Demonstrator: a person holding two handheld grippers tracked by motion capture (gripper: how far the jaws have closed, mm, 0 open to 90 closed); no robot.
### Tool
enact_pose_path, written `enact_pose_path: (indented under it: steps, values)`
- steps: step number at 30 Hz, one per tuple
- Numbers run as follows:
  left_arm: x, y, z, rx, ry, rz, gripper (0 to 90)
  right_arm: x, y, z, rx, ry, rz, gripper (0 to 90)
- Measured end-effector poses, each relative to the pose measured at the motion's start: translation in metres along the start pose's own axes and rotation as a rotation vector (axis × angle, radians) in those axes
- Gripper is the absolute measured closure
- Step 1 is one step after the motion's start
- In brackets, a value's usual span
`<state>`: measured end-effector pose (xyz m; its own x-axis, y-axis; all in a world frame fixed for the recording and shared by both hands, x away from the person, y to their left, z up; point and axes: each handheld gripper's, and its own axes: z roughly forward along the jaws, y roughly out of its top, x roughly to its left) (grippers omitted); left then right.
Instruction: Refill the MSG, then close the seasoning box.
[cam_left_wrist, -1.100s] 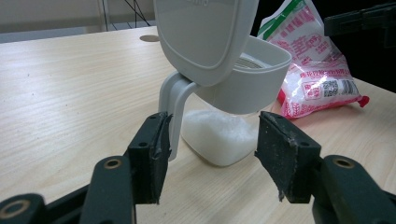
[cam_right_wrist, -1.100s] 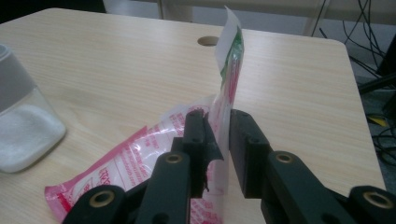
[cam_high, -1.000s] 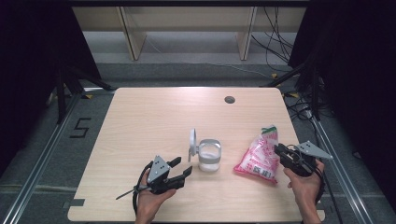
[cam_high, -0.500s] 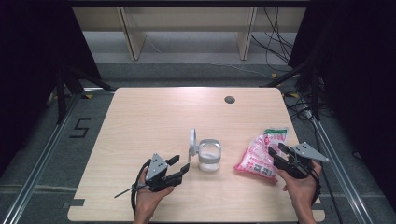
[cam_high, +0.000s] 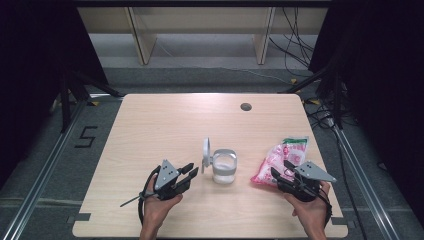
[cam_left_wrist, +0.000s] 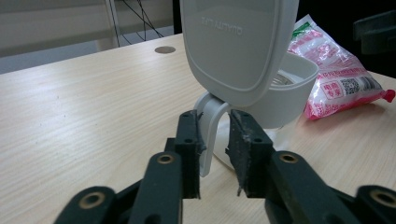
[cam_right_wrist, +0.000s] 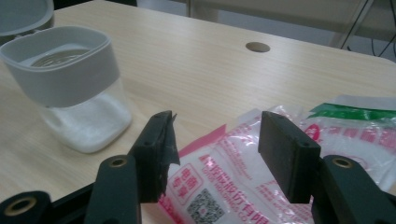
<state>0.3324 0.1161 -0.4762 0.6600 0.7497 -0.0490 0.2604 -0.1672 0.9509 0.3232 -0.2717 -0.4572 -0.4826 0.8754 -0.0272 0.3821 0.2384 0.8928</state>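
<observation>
A clear jar with a grey collar stands near the middle of the table, its white lid flipped up on the left side. In the left gripper view the jar's white handle loop sits between my left gripper's pads, which have just been closing and now touch it on both sides. A pink and white bag lies to the jar's right. My right gripper hovers over the bag's near end; its jaws have just been opening and stand apart, gripping nothing.
The light wooden table has a round cable hole at the far right. Shelving legs and cables stand on the floor beyond the far edge. A person's hands hold both grippers at the near edge.
The left gripper's jaws narrowed onto the jar's handle loop. The right gripper's jaws spread off the bag, and that hand drew back a little toward the near edge.
</observation>
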Motion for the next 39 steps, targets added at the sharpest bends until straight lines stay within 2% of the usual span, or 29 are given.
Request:
enact_pose_path:
  steps: [2, 4, 5, 6, 8, 9, 10, 12, 13, 14, 15, 16, 17, 18, 20, 21, 22, 23, 24, 26, 28, 29, 30, 31, 33, 34, 35, 37, 39]
  values:
    - [0.001, 0.001, -0.001, -0.007, 0.003, 0.018, 79.1, 0.005, -0.001, 0.002, -0.016, 0.013, 0.019, 45.7]
    - [0.001, 0.004, -0.001, -0.011, 0.003, 0.020, 82.9, 0.007, -0.002, 0.000, -0.006, 0.018, -0.006, 45.7]
    - [0.001, 0.005, -0.001, -0.021, 0.004, 0.015, 84.1, 0.008, -0.001, 0.000, -0.018, 0.022, -0.010, 45.7]
    - [0.001, 0.006, -0.002, -0.015, 0.011, 0.020, 85.6, 0.013, -0.002, -0.001, 0.007, 0.029, 0.034, 45.7]
    - [0.001, 0.008, -0.002, -0.024, 0.006, 0.042, 86.9, 0.012, -0.003, 0.000, -0.005, 0.034, -0.019, 45.7]
    - [0.001, 0.010, -0.003, -0.016, 0.011, 0.049, 87.2, 0.015, -0.004, -0.002, 0.018, 0.040, 0.007, 45.7]
    - [0.001, 0.010, -0.003, -0.018, 0.009, 0.048, 87.3, 0.014, -0.004, 0.000, 0.005, 0.054, -0.024, 45.7]
    - [0.002, 0.012, -0.003, -0.019, 0.007, 0.057, 87.9, 0.019, -0.005, -0.002, 0.023, 0.046, 0.000, 45.7]
    - [0.002, 0.013, -0.002, -0.018, 0.003, 0.054, 88.3, 0.018, -0.005, 0.000, 0.006, 0.065, -0.022, 45.6]
    - [0.001, 0.013, -0.002, -0.016, 0.003, 0.051, 88.5, 0.020, -0.005, 0.000, 0.000, 0.070, -0.013, 45.4]
    - [0.002, 0.014, -0.003, -0.010, 0.002, 0.069, 88.8, 0.020, -0.005, -0.001, 0.013, 0.072, -0.030, 45.2]
    - [0.001, 0.015, -0.002, -0.018, -0.003, 0.071, 89.1, 0.024, -0.006, -0.002, 0.024, 0.078, 0.004, 44.9]
    - [0.000, 0.016, -0.003, -0.014, 0.004, 0.071, 89.2, 0.023, -0.006, -0.001, 0.011, 0.084, -0.011, 44.7]
    - [0.000, 0.018, -0.003, -0.017, 0.003, 0.079, 89.2, 0.023, -0.006, -0.002, 0.022, 0.079, -0.025, 44.4]
    - [-0.001, 0.019, -0.002, -0.015, 0.006, 0.084, 89.2, 0.025, -0.006, -0.002, 0.019, 0.084, -0.024, 44.4]
    - [0.000, 0.021, -0.002, -0.020, 0.004, 0.125, 89.3, 0.025, -0.007, -0.001, 0.019, 0.093, -0.037, 44.4]
    - [0.000, 0.022, -0.001, -0.022, 0.002, 0.130, 89.3, 0.025, -0.007, -0.002, 0.020, 0.094, -0.049, 44.3]
    - [0.000, 0.023, -0.001, -0.021, 0.004, 0.137, 89.4, 0.028, -0.007, -0.001, 0.012, 0.096, -0.015, 44.3]
    - [-0.001, 0.024, -0.001, -0.017, 0.006, 0.139, 89.4, 0.027, -0.007, -0.002, 0.024, 0.095, -0.037, 44.3]
    - [-0.001, 0.025, -0.001, -0.022, 0.005, 0.135, 89.4, 0.028, -0.008, -0.001, 0.010, 0.090, -0.033, 44.2]
    - [-0.001, 0.026, 0.001, -0.033, -0.003, 0.126, 89.4, 0.028, -0.008, -0.003, 0.029, 0.101, -0.042, 44.3]
    - [-0.001, 0.026, 0.001, -0.032, -0.007, 0.118, 89.4, 0.030, -0.008, -0.003, 0.023, 0.103, -0.016, 44.3]
    - [0.000, 0.027, 0.001, -0.023, -0.005, 0.127, 89.4, 0.029, -0.009, -0.003, 0.025, 0.104, -0.040, 44.2]
    - [0.001, 0.027, 0.002, -0.027, -0.008, 0.124, 89.4, 0.032, -0.009, -0.004, 0.034, 0.105, -0.019, 44.2]
    - [0.001, 0.027, 0.003, -0.024, -0.010, 0.123, 89.4, 0.031, -0.009, -0.004, 0.031, 0.104, -0.036, 44.1]
    - [0.001, 0.027, 0.003, -0.024, -0.011, 0.118, 89.4, 0.032, -0.009, -0.003, 0.028, 0.116, -0.022, 44.0]
    - [0.001, 0.028, 0.003, -0.024, -0.011, 0.119, 89.4, 0.032, -0.010, -0.004, 0.034, 0.111, -0.045, 43.8]
    - [0.002, 0.028, 0.002, -0.030, -0.008, 0.117, 89.4, 0.034, -0.010, -0.004, 0.024, 0.116, -0.036, 43.3]
    - [0.003, 0.029, 0.001, -0.037, -0.008, 0.113, 89.4, 0.035, -0.011, -0.005, 0.037, 0.118, -0.039, 42.7]
